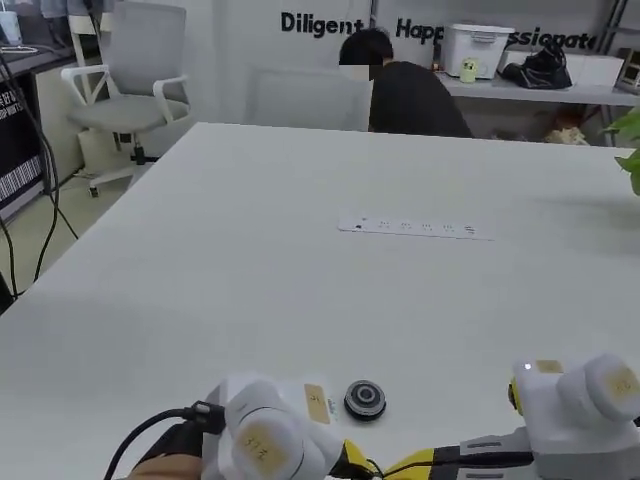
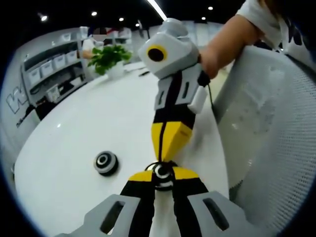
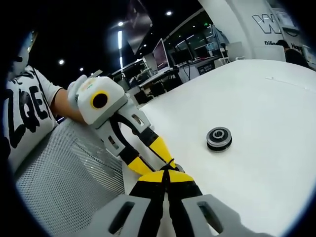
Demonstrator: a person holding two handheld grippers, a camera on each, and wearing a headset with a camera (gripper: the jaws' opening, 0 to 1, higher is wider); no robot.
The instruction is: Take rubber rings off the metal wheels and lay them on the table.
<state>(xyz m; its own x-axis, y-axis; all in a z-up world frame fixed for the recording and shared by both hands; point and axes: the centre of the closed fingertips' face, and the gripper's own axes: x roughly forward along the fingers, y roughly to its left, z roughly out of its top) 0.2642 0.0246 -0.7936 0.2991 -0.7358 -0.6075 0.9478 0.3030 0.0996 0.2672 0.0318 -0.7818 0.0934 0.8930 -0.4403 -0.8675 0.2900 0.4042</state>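
Note:
A small metal wheel [image 2: 162,173] with a black rubber ring sits between the yellow tips of my left gripper [image 2: 163,175], which is shut on it. My right gripper [image 2: 165,157] comes in from the opposite side, tip to tip, with its jaws closed on the ring at the wheel's edge. In the right gripper view my right gripper [image 3: 167,174] meets my left gripper [image 3: 165,163] just above the table's near edge. A second wheel [image 1: 365,398] with its black ring on lies flat on the white table [image 1: 300,260], also seen as the loose wheel [image 2: 106,163] [image 3: 219,138].
A white power strip [image 1: 415,228] lies mid-table. A person in black [image 1: 410,95] sits at the far side, and a grey office chair [image 1: 140,80] stands at the far left. A mesh chair back [image 2: 266,128] is close behind the grippers. A potted plant [image 2: 108,57] stands at the table's end.

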